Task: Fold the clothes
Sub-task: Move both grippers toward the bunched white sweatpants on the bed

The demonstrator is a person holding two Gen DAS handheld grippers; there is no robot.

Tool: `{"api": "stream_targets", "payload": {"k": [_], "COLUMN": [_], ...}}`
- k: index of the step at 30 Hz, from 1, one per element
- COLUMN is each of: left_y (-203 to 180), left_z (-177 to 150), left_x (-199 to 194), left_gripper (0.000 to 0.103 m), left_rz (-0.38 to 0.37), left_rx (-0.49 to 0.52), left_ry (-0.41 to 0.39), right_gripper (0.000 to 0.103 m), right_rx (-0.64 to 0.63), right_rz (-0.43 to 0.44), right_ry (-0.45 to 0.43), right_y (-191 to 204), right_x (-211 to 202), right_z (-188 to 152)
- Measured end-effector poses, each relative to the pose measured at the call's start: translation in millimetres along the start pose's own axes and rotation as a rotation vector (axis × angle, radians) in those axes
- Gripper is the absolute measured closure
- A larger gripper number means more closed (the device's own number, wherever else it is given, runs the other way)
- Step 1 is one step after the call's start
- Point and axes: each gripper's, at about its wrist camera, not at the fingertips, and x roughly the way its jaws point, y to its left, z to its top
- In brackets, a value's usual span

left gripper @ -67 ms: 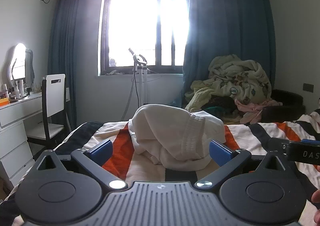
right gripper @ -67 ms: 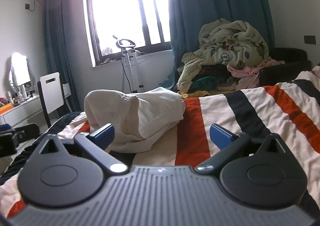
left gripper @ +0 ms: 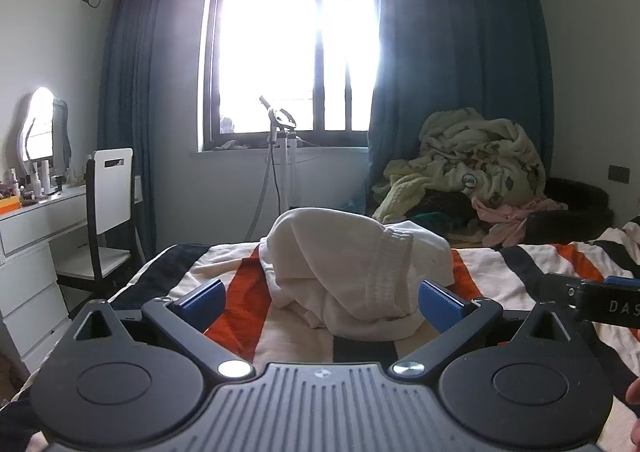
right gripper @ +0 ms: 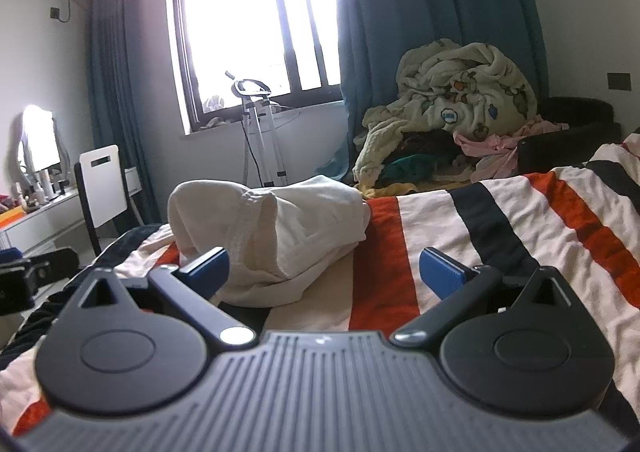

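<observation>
Between my left gripper (left gripper: 320,302) jaws, spread wide and holding nothing, one cream garment (left gripper: 352,272) sits at 12 o'clock on the striped bed (left gripper: 520,272). Right gripper (right gripper: 322,266) jaws also wide, nothing held; same garment (right gripper: 272,228) at 11 o'clock there, its left blue pad just in front of the cloth, contact unclear. Garment is a rumpled, bunched mound with a ribbed cuff or hem showing, not a flat folded stack, so I judge folding is left to do; it could be mid-fold or a dumped pile, can't settle. Counts: one garment on the bed, two grippers, one heap of laundry (left gripper: 476,171) at 2 o'clock off the bed, one white chair (left gripper: 108,203) at 9 o'clock.
</observation>
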Motion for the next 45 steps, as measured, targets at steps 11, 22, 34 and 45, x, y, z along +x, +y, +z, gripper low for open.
{"api": "stream_targets", "payload": {"k": [11,22,34,45], "left_y": [-5,-20,-25,-26], "left_z": [-7,-27,-40,-50], "left_x": [-1,18,48,54], "left_gripper": [0.0,0.0,0.0,0.0], "left_rz": [-0.019,-0.002,0.012,-0.045], "left_rx": [0.02,0.063,0.083,0.124], "left_ry": [-0.013,0.038,0.069,0.107], "right_gripper": [0.0,0.0,0.0,0.0], "right_rx": [0.035,0.105,0.096,0.095], "right_rz": [-0.053,-0.052,-0.005,0.016], "right_ry": [-0.034,0.019,0.015,-0.007], "right_y": [-7,-15,-16,-16], "right_x": [0,20,25,15], "right_z": [5,-4,-5,7]}}
